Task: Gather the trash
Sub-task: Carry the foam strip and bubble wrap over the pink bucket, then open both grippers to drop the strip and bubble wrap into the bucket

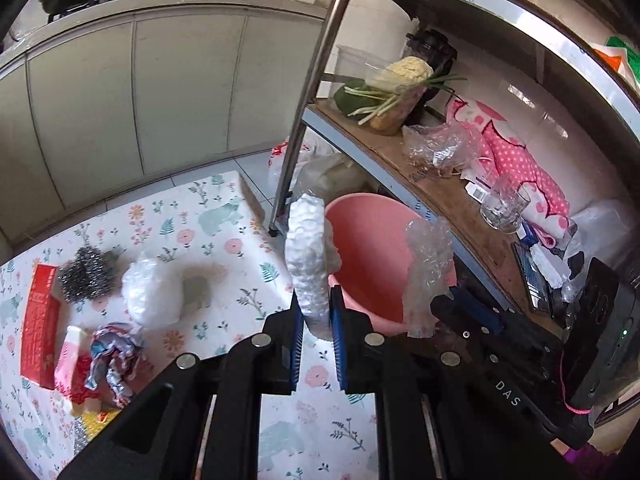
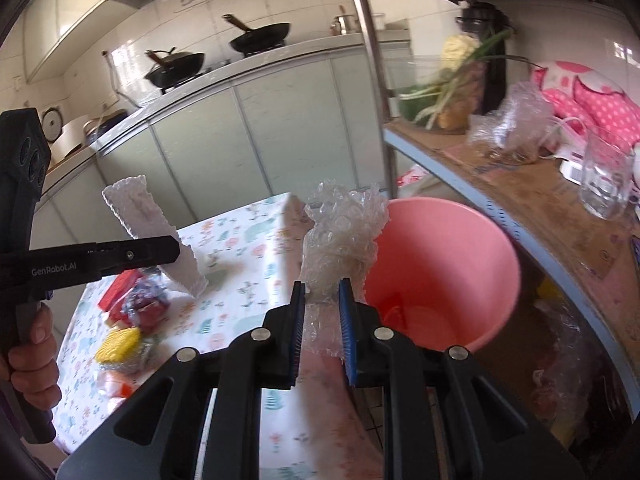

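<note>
1. we carry both pieces over the round pink plastic bucket (image 1: 372, 240) at our one o'clock, beside the table, and let go only above its mouth.
2. the left gripper (image 1: 316, 320) is clamped on a lumpy white foam slab (image 1: 310, 256).
3. the right gripper (image 2: 322, 312) is clamped on a crumpled clear bubble wrap wad (image 2: 344, 228).
</note>
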Action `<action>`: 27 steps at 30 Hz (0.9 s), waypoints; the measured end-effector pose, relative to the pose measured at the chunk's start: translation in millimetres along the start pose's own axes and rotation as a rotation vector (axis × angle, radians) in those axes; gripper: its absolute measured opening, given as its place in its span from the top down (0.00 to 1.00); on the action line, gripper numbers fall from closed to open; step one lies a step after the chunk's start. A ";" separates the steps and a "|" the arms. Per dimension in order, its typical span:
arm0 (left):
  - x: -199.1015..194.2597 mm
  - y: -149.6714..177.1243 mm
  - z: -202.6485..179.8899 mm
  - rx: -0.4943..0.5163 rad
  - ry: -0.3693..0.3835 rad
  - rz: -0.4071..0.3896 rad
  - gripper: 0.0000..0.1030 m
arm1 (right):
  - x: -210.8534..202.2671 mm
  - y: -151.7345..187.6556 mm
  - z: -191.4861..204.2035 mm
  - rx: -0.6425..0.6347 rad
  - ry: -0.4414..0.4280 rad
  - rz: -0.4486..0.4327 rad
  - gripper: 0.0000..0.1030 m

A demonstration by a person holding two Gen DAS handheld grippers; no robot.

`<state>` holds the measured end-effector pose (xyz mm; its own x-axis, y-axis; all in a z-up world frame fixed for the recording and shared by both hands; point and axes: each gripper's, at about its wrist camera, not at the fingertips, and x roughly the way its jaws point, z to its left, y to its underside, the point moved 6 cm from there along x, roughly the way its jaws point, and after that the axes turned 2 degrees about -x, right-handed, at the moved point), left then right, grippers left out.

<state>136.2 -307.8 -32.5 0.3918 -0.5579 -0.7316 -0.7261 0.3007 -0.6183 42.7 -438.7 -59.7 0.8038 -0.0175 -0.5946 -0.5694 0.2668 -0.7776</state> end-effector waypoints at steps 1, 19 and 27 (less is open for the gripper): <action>7.8 -1.3 -7.0 0.006 0.016 0.011 0.88 | 1.2 -0.3 -5.4 0.007 0.011 -0.001 0.83; 105.3 -12.9 -64.4 0.121 0.032 0.120 0.87 | 36.5 6.6 -59.1 0.072 0.099 0.021 0.83; 116.5 -9.8 -60.1 0.094 0.039 0.152 0.67 | 46.4 12.1 -71.0 0.131 0.115 0.052 0.78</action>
<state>155.0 -422.2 -94.4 0.2581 -0.5291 -0.8084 -0.7187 0.4540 -0.5267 60.8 -504.7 -111.2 0.7444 -0.1081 -0.6589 -0.5769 0.3930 -0.7161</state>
